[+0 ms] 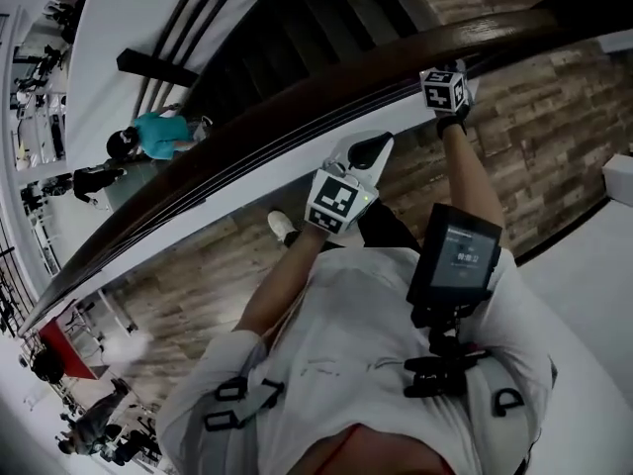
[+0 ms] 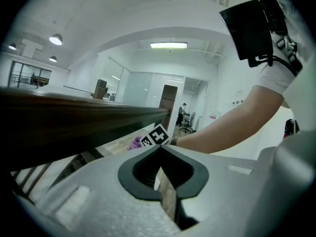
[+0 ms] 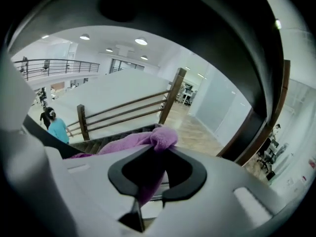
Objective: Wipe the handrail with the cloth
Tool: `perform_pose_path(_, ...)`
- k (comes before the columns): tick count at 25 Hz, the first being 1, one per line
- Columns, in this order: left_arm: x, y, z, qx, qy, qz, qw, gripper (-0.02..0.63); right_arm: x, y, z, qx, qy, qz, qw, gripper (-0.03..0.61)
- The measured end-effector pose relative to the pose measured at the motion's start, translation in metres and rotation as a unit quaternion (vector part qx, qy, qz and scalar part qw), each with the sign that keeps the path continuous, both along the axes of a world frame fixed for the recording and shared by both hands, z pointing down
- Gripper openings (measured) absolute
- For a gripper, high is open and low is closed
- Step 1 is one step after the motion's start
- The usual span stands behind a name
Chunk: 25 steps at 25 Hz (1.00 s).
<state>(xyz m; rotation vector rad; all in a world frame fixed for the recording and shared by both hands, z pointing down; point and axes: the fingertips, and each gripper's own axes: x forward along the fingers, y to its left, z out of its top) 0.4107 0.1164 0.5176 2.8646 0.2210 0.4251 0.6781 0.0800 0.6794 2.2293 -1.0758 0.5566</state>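
My right gripper (image 3: 157, 177) has its jaws clamped on the purple cloth (image 3: 148, 139), up against the dark handrail (image 1: 297, 107). My left gripper (image 2: 160, 177) sits near the rail, jaws closed on nothing.

The right tool (image 1: 447, 85) sits at the dark brown curved wooden handrail (image 1: 237, 142); the left tool (image 1: 348, 178) hangs just below it.
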Motion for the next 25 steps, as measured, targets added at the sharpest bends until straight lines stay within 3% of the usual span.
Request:
perform_pose_path(6,0.036,0.024,-0.001,-0.008,0.01,0.011,0.9999,0.002,0.069,0.029,-0.01,0.0,0.002,0.046,0.999,0.061)
perform_pose_path(10,0.056,0.019,0.007,-0.007,0.009,-0.004,0.9999,0.002,0.106,0.036,-0.007,-0.003,0.021,0.064,0.998,0.061)
perform_pose_path(15,0.038,0.006,0.004,0.007,0.006,-0.034,0.9994,0.0,0.112,0.067,-0.013,-0.008,0.045,0.114,0.992,0.061)
perform_pose_path(17,0.02,-0.009,0.003,0.012,0.005,-0.06,0.9981,0.002,0.075,0.061,-0.012,-0.015,0.053,0.082,0.995,0.061)
perform_pose_path(20,-0.022,-0.045,0.003,0.018,0.005,-0.128,0.9916,0.0,-0.029,0.007,-0.018,-0.006,0.062,-0.055,0.997,0.061)
perform_pose_path(22,-0.064,-0.075,0.004,0.021,0.004,-0.187,0.9821,0.0,-0.115,-0.038,-0.015,0.011,0.042,-0.158,0.987,0.061)
perform_pose_path(25,-0.136,-0.107,0.009,0.02,-0.007,-0.266,0.9637,0.0,-0.234,-0.084,0.008,0.025,0.001,-0.279,0.96,0.061)
